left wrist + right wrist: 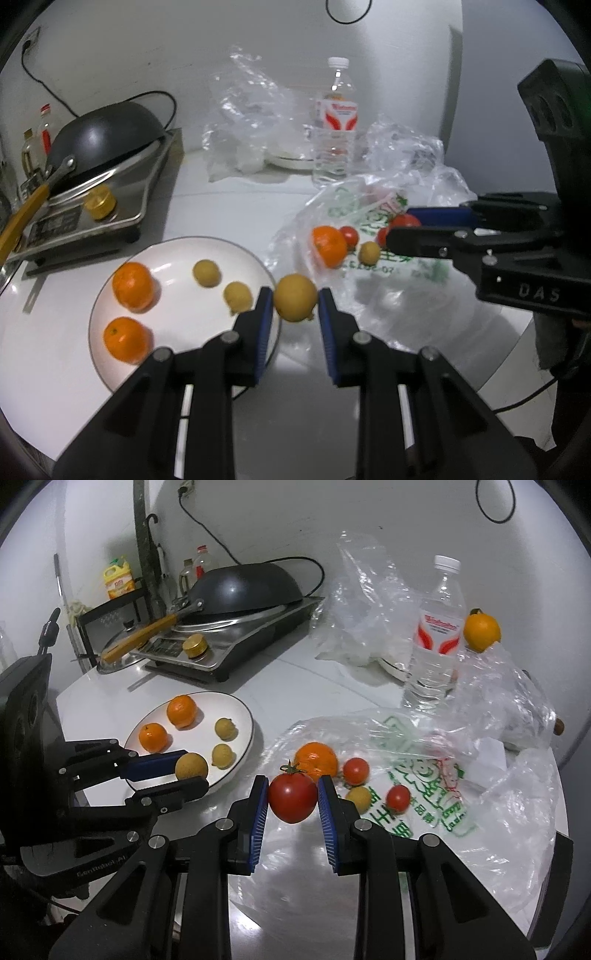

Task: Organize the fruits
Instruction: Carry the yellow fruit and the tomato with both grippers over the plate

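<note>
White plate (110, 369) is the drop target, left of both grippers. Left gripper (295, 306), nearer, pinches a yellow-brown fruit (295, 297) at the plate's right rim. Right gripper (293, 797) pinches a tomato (293, 797) over the plastic bag (424, 794), farther right.

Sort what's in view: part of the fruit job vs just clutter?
Job:
- plate with two oranges and two small yellow fruits
- yellow fruit in left tool
- tomato in right tool
- printed bag with an orange, tomatoes, one yellow fruit

Clutter:
- wok
- stove
- water bottle
- clear bags
</note>
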{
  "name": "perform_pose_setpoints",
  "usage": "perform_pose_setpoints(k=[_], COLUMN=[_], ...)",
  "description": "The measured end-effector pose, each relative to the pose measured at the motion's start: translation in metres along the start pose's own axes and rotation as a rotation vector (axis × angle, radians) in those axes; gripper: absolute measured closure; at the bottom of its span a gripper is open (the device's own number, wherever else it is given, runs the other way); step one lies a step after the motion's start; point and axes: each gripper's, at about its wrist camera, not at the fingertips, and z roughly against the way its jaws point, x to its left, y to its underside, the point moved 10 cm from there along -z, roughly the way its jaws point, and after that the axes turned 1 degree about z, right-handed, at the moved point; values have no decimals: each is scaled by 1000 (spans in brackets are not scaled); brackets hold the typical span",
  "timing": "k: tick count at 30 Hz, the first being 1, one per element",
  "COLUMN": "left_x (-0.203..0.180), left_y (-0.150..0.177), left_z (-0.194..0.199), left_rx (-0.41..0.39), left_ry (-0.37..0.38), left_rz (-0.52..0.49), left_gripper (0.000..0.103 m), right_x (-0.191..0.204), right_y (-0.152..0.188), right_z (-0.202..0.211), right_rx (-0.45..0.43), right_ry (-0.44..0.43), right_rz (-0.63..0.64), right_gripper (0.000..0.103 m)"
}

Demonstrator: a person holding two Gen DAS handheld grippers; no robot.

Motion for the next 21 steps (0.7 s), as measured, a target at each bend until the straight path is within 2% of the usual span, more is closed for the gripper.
perform_pose_setpoints(k=[21], left_x=[60], left_y=[31], left_z=[9], left_rx=[20], left_ry=[-73], left_rz=[67], left_gripper=[77], right_x=[40], right_y=[-5], right_z=[-26], right_rx=[40], right_ry=[-35], right_rz=[58], right_gripper=[74])
